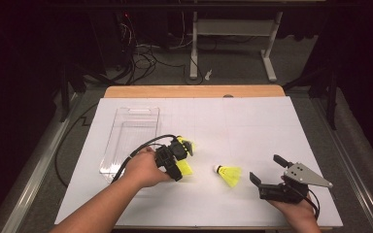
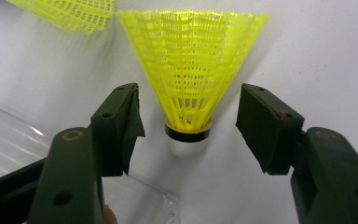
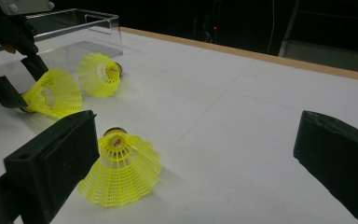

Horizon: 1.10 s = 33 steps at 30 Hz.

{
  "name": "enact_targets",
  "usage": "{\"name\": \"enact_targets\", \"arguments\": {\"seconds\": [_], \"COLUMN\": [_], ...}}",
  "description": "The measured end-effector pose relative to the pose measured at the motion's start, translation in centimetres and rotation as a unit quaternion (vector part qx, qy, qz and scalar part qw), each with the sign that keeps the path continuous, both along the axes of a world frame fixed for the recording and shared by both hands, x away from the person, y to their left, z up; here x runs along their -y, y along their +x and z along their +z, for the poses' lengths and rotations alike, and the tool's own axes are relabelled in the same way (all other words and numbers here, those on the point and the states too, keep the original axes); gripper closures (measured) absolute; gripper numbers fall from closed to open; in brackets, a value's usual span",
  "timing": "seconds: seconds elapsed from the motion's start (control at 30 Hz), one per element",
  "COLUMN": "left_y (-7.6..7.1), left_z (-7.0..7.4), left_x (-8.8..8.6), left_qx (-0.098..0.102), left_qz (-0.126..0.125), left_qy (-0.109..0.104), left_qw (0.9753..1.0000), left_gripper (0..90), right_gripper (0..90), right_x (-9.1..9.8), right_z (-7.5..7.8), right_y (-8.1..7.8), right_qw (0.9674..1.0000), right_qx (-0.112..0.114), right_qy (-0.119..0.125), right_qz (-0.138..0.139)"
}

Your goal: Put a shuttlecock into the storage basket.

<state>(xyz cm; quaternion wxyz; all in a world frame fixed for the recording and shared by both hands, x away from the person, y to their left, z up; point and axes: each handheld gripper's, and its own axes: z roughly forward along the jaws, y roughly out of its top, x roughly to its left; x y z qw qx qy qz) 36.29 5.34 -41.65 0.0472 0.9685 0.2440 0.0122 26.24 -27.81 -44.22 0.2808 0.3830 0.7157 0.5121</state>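
Observation:
Three yellow shuttlecocks lie on the white table sheet [image 1: 252, 126]. One shuttlecock [image 2: 191, 70] rests between the jaws of my left gripper [image 2: 191, 109], cork toward the camera, with a gap on each side, so the gripper is open. From above, that gripper [image 1: 179, 160] and its shuttlecock [image 1: 185, 169] sit just right of the clear bin. A second shuttlecock [image 1: 188, 145] lies just beyond it. The third shuttlecock [image 1: 229, 174] lies between the two hands. My right gripper [image 1: 265, 168] is wide open to its right; its left jaw is close to this shuttlecock [image 3: 121, 172].
A clear plastic bin [image 1: 128, 141] stands at the left of the sheet, with nothing visible in it. The table's wooden edge [image 1: 194, 91] runs along the back. Beyond it are cables and a desk frame [image 1: 233, 43] on the floor.

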Motion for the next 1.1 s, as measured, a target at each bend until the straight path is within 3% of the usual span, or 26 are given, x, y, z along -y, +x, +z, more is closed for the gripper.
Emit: {"name": "enact_targets", "arguments": {"seconds": [0.17, 0.63, 1.0, 1.1], "left_y": [0.0, 0.2, 0.2, 0.1], "left_z": [-0.3, -1.7, -1.6, -1.2], "left_x": [0.5, 1.2, 1.1, 0.9], "left_qx": [0.007, -0.017, -0.02, -0.019], "left_qz": [-0.005, -0.017, -0.004, -0.002], "left_qy": [0.006, 0.024, 0.024, 0.014], "left_qw": [0.9999, 0.9994, 0.9995, 0.9997], "left_gripper": [41.5, 45.1, 53.6, 54.4], "right_gripper": [0.3, 0.3, 0.5, 0.5], "right_x": [0.0, 0.1, 0.1, 0.1], "right_z": [0.0, 0.0, 0.0, 0.0], "right_y": [0.0, 0.0, 0.0, 0.0], "right_qw": [1.0, 1.0, 1.0, 1.0], "right_qx": [-0.002, -0.002, -0.001, -0.003], "right_qy": [0.001, 0.003, 0.002, 0.002], "right_qz": [0.001, 0.0, 0.001, 0.001]}}
